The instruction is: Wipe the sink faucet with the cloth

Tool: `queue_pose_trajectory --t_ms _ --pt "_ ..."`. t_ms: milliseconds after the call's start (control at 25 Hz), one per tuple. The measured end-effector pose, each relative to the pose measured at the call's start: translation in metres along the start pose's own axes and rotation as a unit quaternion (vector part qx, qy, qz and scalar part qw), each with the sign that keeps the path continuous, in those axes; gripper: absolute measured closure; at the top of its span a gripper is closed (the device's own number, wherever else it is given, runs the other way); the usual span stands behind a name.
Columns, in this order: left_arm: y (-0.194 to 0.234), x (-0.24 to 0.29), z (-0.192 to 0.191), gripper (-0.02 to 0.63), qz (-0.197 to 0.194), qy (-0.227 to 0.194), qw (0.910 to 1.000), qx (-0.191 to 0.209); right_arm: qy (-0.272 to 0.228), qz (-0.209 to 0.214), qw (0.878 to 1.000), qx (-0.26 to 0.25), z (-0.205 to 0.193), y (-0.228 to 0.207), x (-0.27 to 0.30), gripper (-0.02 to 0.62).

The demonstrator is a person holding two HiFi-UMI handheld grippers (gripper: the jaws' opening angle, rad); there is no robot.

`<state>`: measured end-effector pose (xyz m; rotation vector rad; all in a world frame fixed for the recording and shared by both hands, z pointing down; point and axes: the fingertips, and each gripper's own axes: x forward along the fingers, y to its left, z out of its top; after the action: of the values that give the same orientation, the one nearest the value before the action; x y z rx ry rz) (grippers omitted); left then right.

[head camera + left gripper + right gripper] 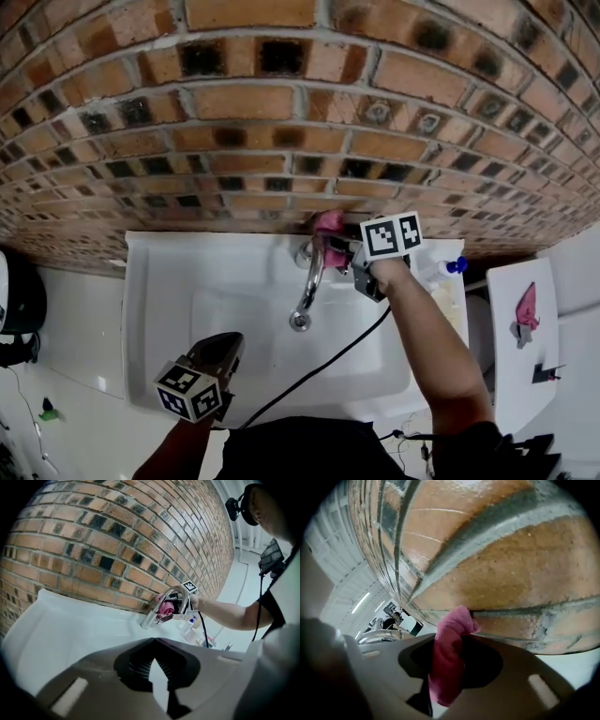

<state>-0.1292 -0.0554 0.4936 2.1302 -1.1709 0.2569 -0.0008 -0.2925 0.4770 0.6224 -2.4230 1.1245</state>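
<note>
The right gripper (339, 251) clenches its jaws on the pink cloth (328, 224), pressing it against the chrome faucet (310, 278) at its base to rub it. The left gripper (228, 345), jaws together and empty, hovers clear over the sink (159, 309).

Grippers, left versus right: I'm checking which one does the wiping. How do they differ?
The right gripper clamps the pink cloth; the left gripper is shut on nothing. The right gripper is at the faucet by the brick wall; the left gripper hangs over the sink's near side. Both carry marker cubes.
</note>
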Motion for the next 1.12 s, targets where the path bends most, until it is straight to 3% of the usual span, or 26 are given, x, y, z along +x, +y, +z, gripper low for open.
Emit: queue_pose_trajectory --t_ms 160,360,560,680,840,1120 --pt "0.004 0.003 -0.003 0.6 -0.001 0.002 1.0 -0.009 -0.029 0.023 0.999 0.037 0.003 0.001 0.001 0.459" --pt "0.004 0.007 -0.005 0.6 -0.006 0.003 0.9999 -0.011 -0.06 0.037 0.997 0.034 0.014 0.013 -0.004 0.468" --pt "0.003 0.002 -0.003 0.6 -0.01 -0.004 0.9999 -0.009 -0.075 0.009 0.997 0.014 0.021 0.022 -0.013 0.471" --pt "0.001 -0.002 -0.002 0.6 -0.013 -0.009 0.9998 -0.009 -0.108 0.006 0.994 0.009 0.029 0.037 -0.022 0.47" --pt "-0.006 -0.008 -0.002 0.6 -0.021 -0.015 0.9997 -0.004 -0.132 -0.033 0.989 -0.061 0.043 0.062 -0.029 0.47" --pt "-0.013 -0.028 -0.004 0.6 -0.025 -0.025 0.9994 0.006 -0.106 -0.087 0.974 -0.177 0.04 0.088 -0.029 0.471"
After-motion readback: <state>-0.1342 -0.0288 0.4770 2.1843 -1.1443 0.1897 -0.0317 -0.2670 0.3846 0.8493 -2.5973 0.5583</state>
